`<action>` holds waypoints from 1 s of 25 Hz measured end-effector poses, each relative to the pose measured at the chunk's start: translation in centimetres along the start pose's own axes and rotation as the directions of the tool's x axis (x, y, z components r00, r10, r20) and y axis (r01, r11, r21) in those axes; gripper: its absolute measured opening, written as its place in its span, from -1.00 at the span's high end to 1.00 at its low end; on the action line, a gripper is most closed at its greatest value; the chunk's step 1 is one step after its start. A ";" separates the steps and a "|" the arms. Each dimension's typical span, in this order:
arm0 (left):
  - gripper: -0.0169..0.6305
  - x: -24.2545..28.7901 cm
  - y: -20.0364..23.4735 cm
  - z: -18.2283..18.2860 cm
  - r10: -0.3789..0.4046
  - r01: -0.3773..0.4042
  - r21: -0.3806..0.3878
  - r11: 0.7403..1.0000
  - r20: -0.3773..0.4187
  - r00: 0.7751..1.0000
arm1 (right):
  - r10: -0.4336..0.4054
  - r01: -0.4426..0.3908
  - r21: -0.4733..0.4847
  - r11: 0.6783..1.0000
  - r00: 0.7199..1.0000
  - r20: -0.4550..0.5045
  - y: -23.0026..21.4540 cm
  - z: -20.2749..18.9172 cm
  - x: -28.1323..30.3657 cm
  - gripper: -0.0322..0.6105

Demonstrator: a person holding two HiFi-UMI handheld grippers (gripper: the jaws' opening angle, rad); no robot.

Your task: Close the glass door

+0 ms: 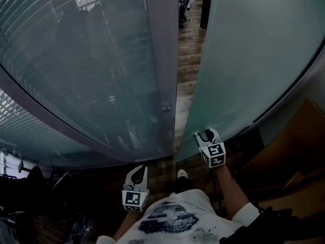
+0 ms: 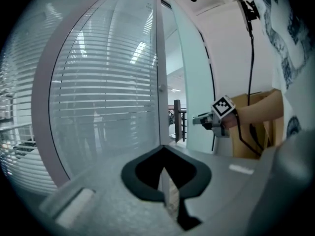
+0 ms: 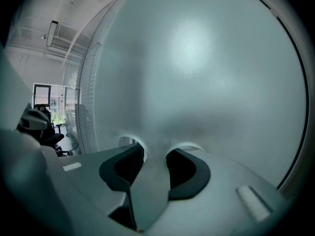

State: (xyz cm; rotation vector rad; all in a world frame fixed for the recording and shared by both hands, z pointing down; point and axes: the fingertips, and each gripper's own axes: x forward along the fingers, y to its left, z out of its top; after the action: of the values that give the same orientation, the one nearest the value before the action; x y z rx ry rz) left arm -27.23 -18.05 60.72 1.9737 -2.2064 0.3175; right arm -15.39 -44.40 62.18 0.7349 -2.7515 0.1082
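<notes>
The frosted glass door [image 1: 244,60] stands ajar at the right, a narrow gap of wooden floor [image 1: 185,70] between it and the grey frame post [image 1: 162,50]. My right gripper [image 1: 205,135] sits at the door's free edge, jaws either side of the pane. In the right gripper view the frosted door [image 3: 197,58] fills the picture and its glass runs between the pads of that gripper [image 3: 155,159]. The left gripper [image 1: 137,173] hangs lower, short of the post, shut and empty. In the left gripper view the left gripper [image 2: 165,173] points at the gap, with the right gripper [image 2: 199,120] on the door [image 2: 194,82].
A fixed glass wall with blinds [image 1: 86,70] runs left of the post. Brown cardboard [image 1: 294,151] leans at the right behind the door. Office chairs [image 3: 39,127] stand in the room beyond. The person's shoe [image 1: 182,175] rests near the threshold.
</notes>
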 end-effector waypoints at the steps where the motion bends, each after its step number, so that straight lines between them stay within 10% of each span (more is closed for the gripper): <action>1: 0.95 0.1 0.2 0.1 0.007 -0.007 -0.001 1.000 0.000 1.000 | -0.006 0.006 0.002 1.000 1.000 -0.003 0.0 0.0 0.3 0.44; 25: 0.95 4.2 2.2 1.5 0.089 -0.089 -0.004 0.996 -0.015 0.996 | -0.038 0.038 0.003 0.999 0.999 0.038 -0.7 2.5 6.5 0.45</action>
State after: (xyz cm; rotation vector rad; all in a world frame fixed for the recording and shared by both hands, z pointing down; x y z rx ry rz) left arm -29.83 -22.24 60.22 1.8679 -2.2883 0.3372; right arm -21.10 -48.52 61.69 0.7978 -2.7725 0.0907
